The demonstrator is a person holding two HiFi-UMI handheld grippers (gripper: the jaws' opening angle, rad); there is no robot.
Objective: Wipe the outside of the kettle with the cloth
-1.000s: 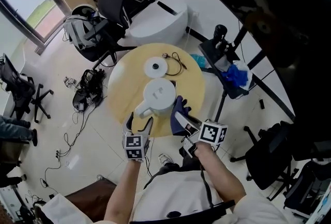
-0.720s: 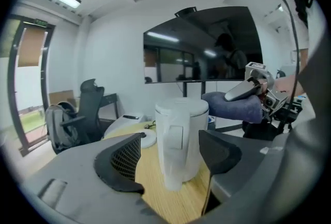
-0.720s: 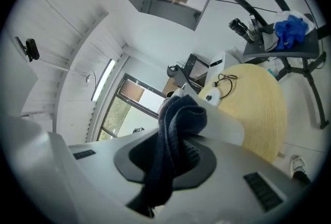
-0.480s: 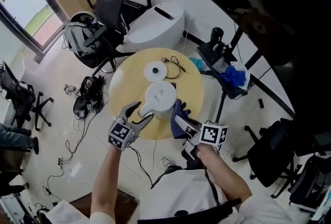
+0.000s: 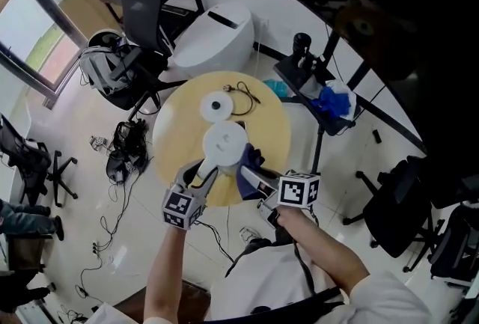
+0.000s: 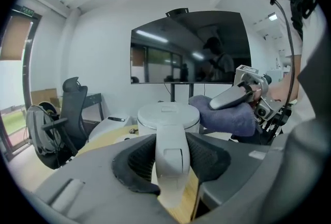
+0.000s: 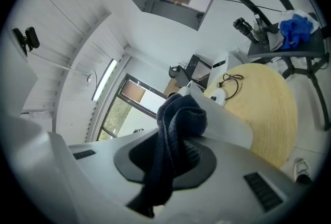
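Observation:
A white kettle (image 5: 224, 141) stands on the round wooden table (image 5: 266, 124). My left gripper (image 5: 200, 174) has just been closing its jaws, and its pads now press on both sides of the kettle handle (image 6: 169, 140). The kettle's lid (image 6: 168, 113) shows beyond the left gripper (image 6: 171, 160). My right gripper (image 5: 256, 179) is shut on a dark blue cloth (image 5: 247, 163), which lies against the kettle's right side. In the right gripper view the cloth (image 7: 173, 135) hangs bunched between the jaws of that gripper (image 7: 170, 162), beside the kettle's white body (image 7: 227, 125).
The kettle's round base (image 5: 215, 105) and a black cable (image 5: 244, 93) lie on the far part of the table. Office chairs (image 5: 138, 1), a white machine (image 5: 209, 34) and a stand with blue material (image 5: 331, 102) surround the table. Cables and bags (image 5: 123, 143) litter the floor at left.
My left gripper rose from the table's near edge to the kettle handle, turned, and closed on it. The right gripper has kept still with the cloth at the kettle.

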